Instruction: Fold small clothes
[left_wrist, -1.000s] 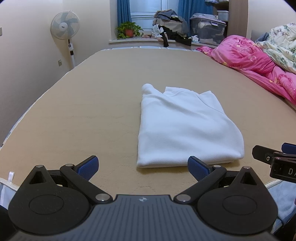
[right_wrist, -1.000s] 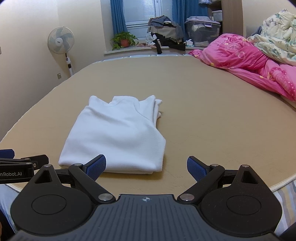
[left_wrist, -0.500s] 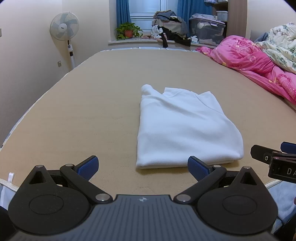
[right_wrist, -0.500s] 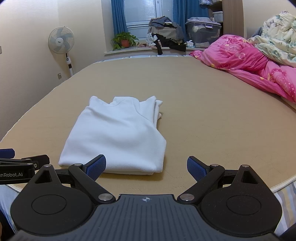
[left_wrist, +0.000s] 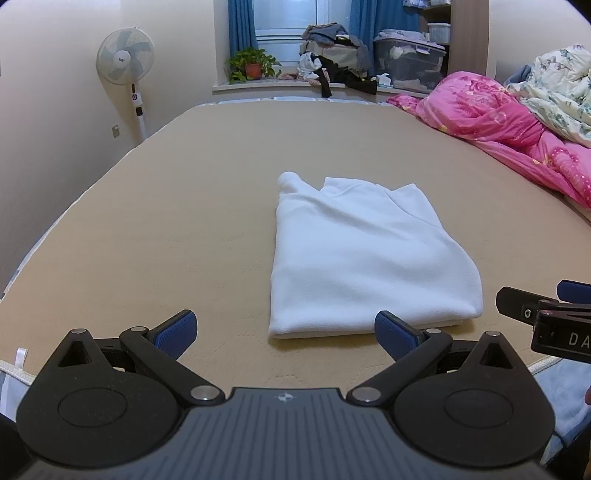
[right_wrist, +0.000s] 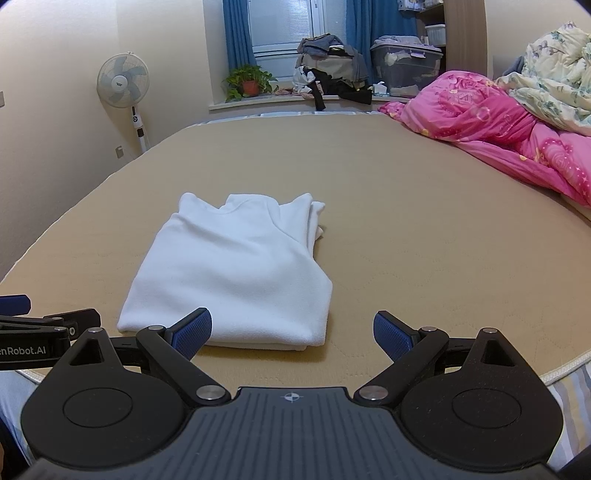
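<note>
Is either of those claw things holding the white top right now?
No. The folded white top lies flat on the bed, and the right gripper is open with nothing between its fingers.

A white fleece top (left_wrist: 364, 254) lies folded into a neat rectangle, flat on the tan mattress (left_wrist: 184, 221) near its front edge, collar end pointing away.

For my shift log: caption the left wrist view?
Folded white fleece garment on tan mattress, open left gripper hovering nearby.

"nRobot.AI" — left gripper (right_wrist: 26, 334); "DA" — right gripper (left_wrist: 554, 325)
</note>
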